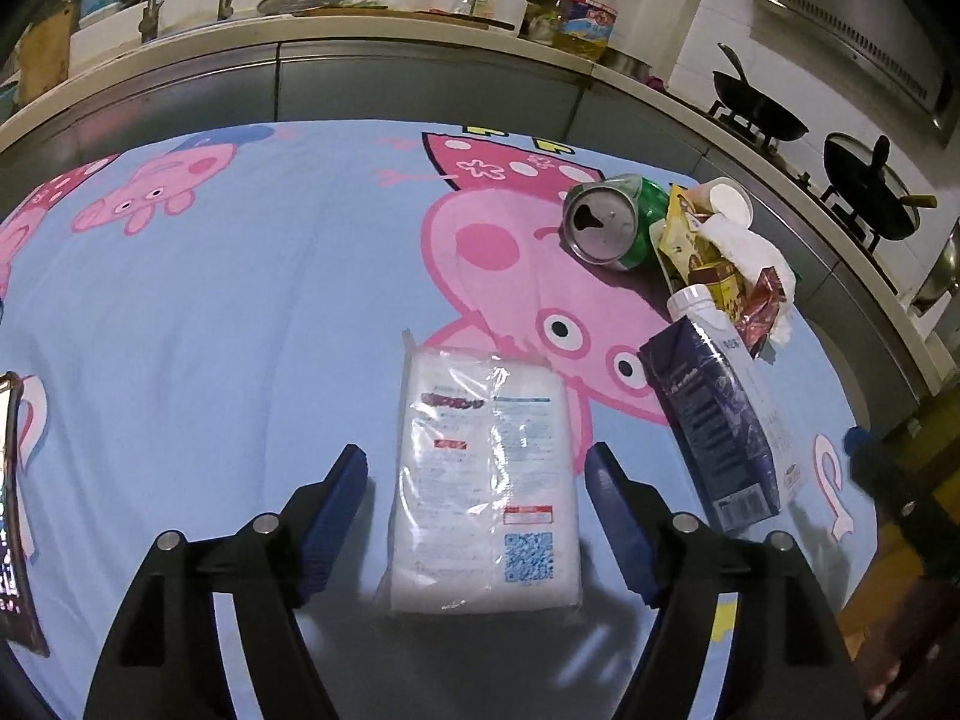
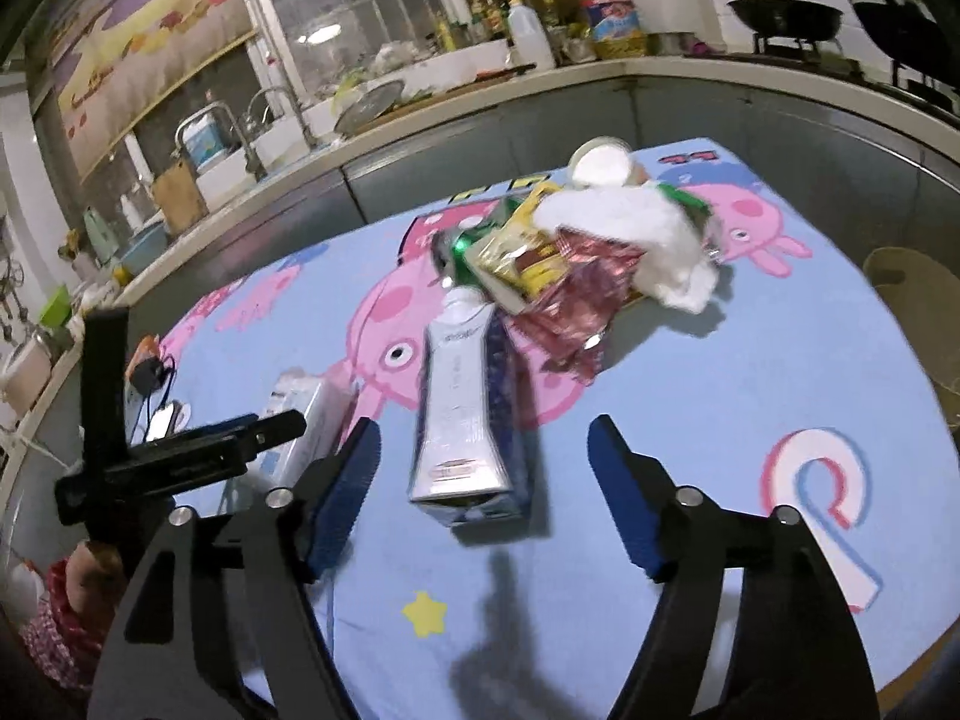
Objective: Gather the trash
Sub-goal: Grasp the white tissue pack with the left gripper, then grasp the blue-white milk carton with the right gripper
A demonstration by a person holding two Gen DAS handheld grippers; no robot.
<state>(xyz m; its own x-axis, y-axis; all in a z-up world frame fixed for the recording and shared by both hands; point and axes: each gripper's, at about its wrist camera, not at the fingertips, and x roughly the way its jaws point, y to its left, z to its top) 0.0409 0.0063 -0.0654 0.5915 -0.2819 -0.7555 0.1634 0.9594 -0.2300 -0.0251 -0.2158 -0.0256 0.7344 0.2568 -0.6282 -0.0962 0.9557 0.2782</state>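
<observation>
The left gripper point(image 1: 477, 516) is standing wide open, its blue pads flanking a clear-wrapped white packet point(image 1: 483, 480) without pressing it. The right gripper point(image 2: 483, 498) is likewise gaping, straddling a dark blue carton point(image 2: 468, 414) lying flat on the desk point(image 1: 210, 312), untouched and blurred. Beyond, toward the desk's far right corner, a trash heap is sitting: a dented green can point(image 1: 612, 222), yellow and red wrappers point(image 1: 720, 276), crumpled tissue point(image 2: 636, 234) and a paper cup point(image 2: 600, 165), overlapping and partly hiding one another.
</observation>
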